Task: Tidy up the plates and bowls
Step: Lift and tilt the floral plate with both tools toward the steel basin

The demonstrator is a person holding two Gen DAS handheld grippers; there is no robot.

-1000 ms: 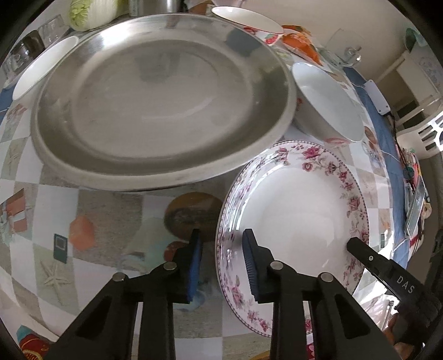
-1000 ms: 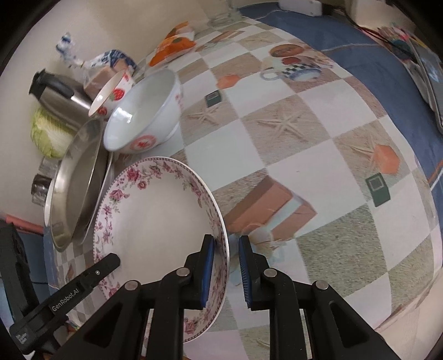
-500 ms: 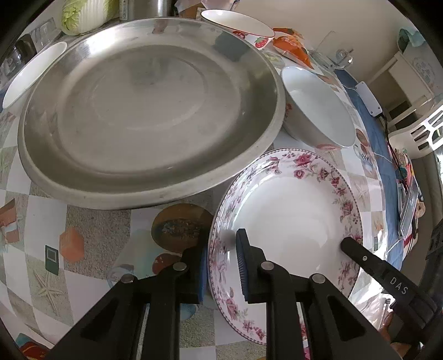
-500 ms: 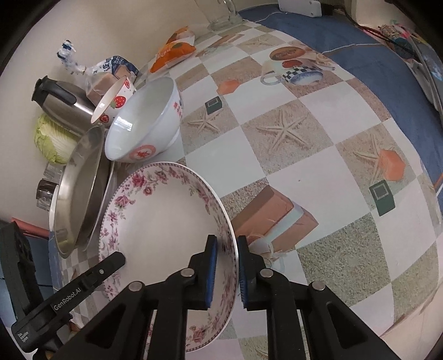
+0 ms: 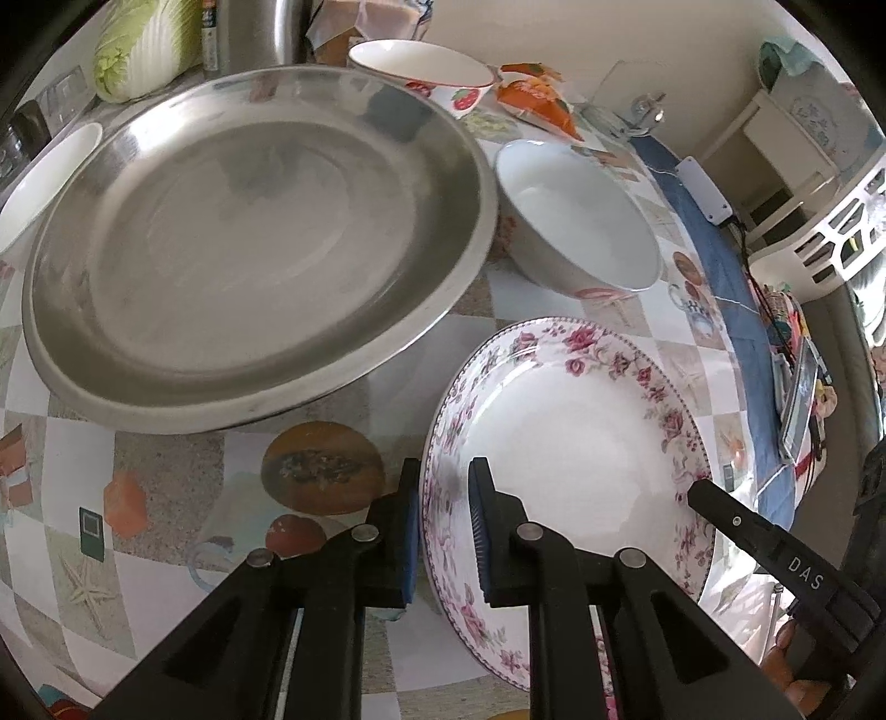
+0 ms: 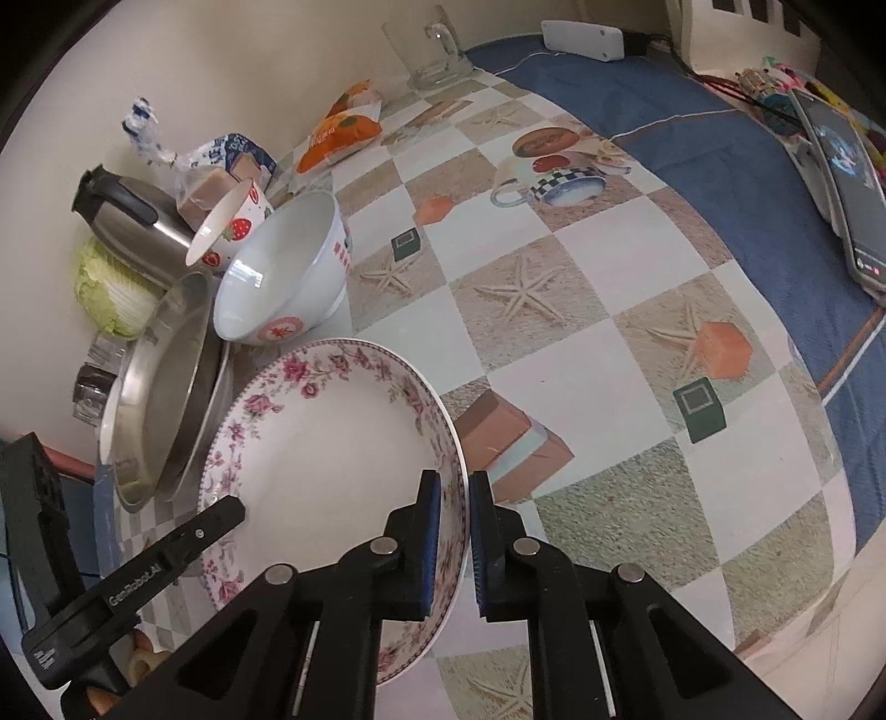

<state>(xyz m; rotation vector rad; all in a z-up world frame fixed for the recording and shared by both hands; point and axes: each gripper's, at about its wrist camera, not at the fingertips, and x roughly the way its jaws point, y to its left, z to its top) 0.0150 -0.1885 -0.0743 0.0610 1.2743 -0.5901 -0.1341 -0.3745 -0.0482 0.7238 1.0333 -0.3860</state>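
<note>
A white floral plate (image 5: 576,443) with a pink rose rim is held off the table by both grippers. My left gripper (image 5: 443,531) is shut on its left rim. My right gripper (image 6: 454,548) is shut on its right rim; the plate also shows in the right wrist view (image 6: 332,443). A large steel tray (image 5: 249,232) lies to the left of the plate, on a second steel plate. A white bowl (image 5: 576,216) stands behind the plate. A strawberry bowl (image 5: 426,72) stands farther back.
A white dish (image 5: 44,177) lies at the tray's left. A steel kettle (image 6: 127,221), a cabbage (image 6: 111,293) and snack bags (image 6: 338,133) line the wall. A glass mug (image 6: 426,50) stands far back. A phone (image 6: 841,183) lies on the blue cloth at right.
Both grippers closed onto the floral plate's opposite rims and lifted it; it now tilts slightly above the table. Both cameras have drawn back a little.
</note>
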